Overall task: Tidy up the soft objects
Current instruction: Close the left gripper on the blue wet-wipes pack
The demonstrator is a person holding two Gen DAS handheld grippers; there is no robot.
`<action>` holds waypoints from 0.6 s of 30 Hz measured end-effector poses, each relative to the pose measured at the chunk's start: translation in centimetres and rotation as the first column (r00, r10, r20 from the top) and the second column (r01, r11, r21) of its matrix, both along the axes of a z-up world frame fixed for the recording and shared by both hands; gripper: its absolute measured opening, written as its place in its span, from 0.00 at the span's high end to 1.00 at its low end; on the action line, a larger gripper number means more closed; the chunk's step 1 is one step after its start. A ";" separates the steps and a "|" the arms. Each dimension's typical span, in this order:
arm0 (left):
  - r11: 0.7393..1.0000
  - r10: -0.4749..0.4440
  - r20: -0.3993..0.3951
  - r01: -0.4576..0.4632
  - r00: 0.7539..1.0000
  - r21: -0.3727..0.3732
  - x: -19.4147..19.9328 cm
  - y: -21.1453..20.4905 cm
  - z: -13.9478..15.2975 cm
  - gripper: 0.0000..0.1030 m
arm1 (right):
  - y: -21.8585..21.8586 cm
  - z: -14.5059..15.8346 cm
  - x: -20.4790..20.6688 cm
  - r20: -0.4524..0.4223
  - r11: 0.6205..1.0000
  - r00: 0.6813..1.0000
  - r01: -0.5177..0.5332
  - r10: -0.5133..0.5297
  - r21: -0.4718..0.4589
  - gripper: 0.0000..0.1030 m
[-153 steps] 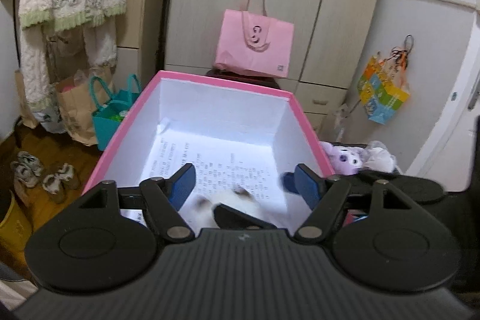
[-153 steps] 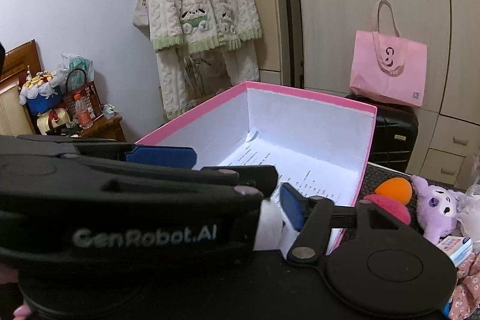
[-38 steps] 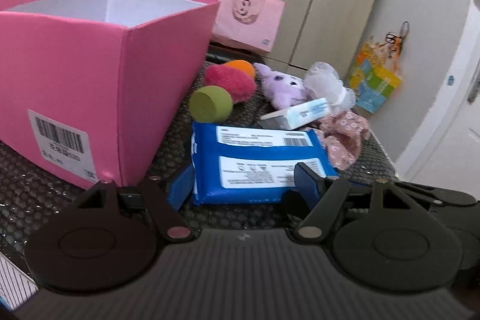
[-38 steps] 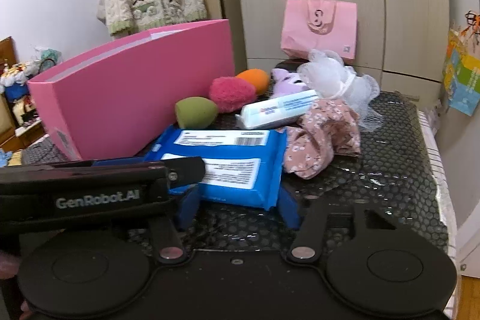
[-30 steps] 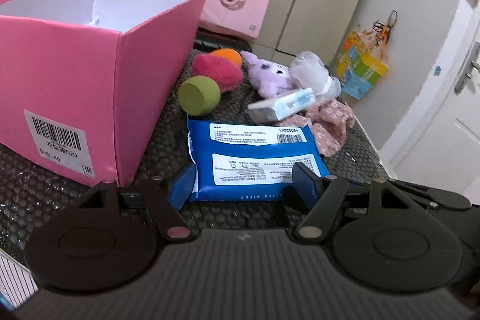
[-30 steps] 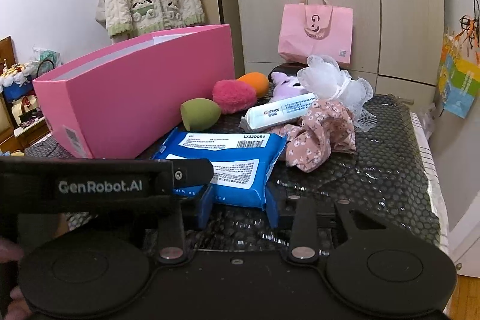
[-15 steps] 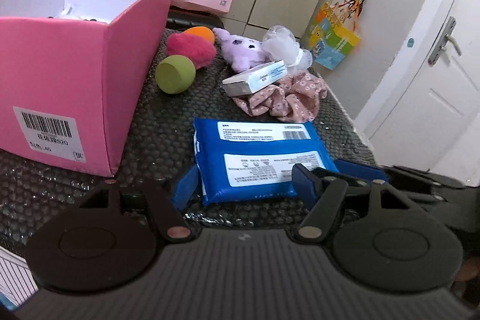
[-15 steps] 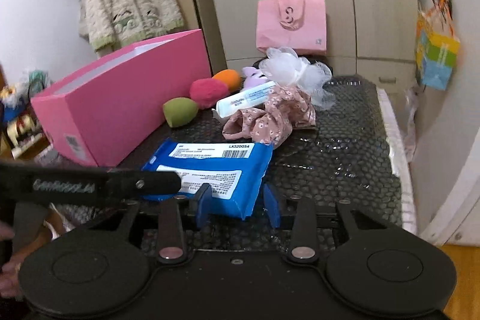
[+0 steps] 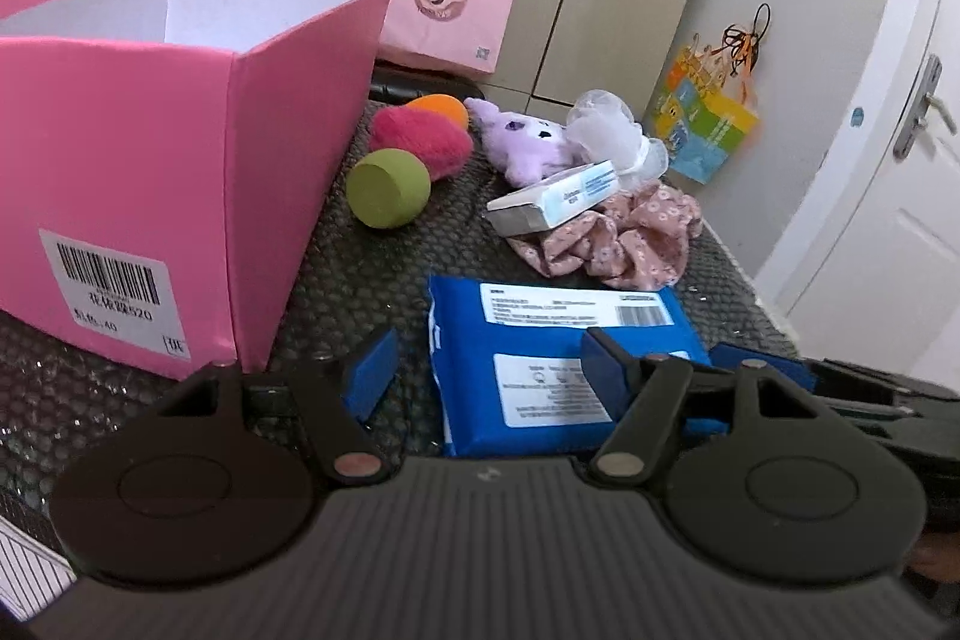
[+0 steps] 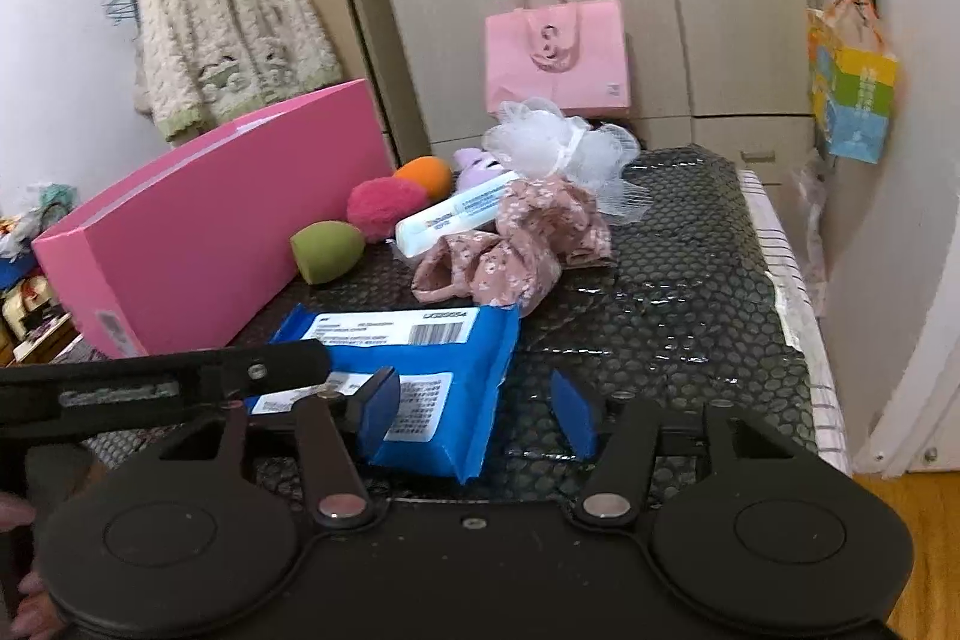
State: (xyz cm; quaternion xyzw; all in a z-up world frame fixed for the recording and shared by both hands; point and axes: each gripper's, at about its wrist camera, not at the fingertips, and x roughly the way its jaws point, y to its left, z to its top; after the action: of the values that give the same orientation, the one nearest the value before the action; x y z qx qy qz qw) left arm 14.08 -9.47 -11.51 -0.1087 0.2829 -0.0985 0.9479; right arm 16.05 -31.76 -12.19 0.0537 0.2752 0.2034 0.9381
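Both claws stand open and empty over the table (image 10: 690, 292), which is covered in dark bubble-textured sheeting. The left claw (image 9: 483, 367) has its jaws spread, one pad beside the near left edge of the blue wipes pack (image 9: 558, 340) and the other over its upper face; no grip is made. The right claw (image 10: 477, 403) is likewise spread, its left pad over the pack's near end and its right pad over bare sheeting. The pack lies flat on the table, just right of the pink box (image 9: 180, 160), which stands open-topped. Farther back lie a green sponge (image 9: 389, 187), a red fluffy ball (image 9: 420, 139), an orange sponge (image 9: 438, 107), a purple plush toy (image 9: 528, 142), a white mesh puff (image 9: 606, 124), a small tube carton (image 9: 555, 199) and a floral scrunchie (image 9: 624, 238), the carton resting on the scrunchie. Judgement: the step in hand is collection of the wipes pack for the box. The next move calls for squaring one claw across the pack's width, closing firmly since the pack will yield, then lifting it clear of the box wall.
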 end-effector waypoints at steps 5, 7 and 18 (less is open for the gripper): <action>0.999 -0.026 0.010 0.026 1.000 0.022 -0.3 0.0 -0.2 0.53 | 0.4 -0.5 -1.0 0.026 0.997 0.997 -0.068 0.069 -0.019 0.40; 0.999 -0.039 0.005 0.038 0.999 0.034 -0.3 -0.4 -0.2 0.58 | 0.7 -0.5 -1.1 0.027 0.996 0.996 -0.083 0.084 -0.025 0.40; 0.997 -0.072 0.036 0.071 0.997 0.040 -1.2 -0.9 -0.3 0.63 | 2.0 -0.7 -1.8 0.061 0.992 0.991 -0.114 0.118 -0.062 0.47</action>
State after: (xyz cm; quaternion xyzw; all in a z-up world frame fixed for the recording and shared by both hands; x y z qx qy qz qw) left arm 12.90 -10.37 -11.85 -0.0783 0.2705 -0.1289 0.9508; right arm 14.29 -29.74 -12.88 0.0038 0.2534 0.2513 0.9341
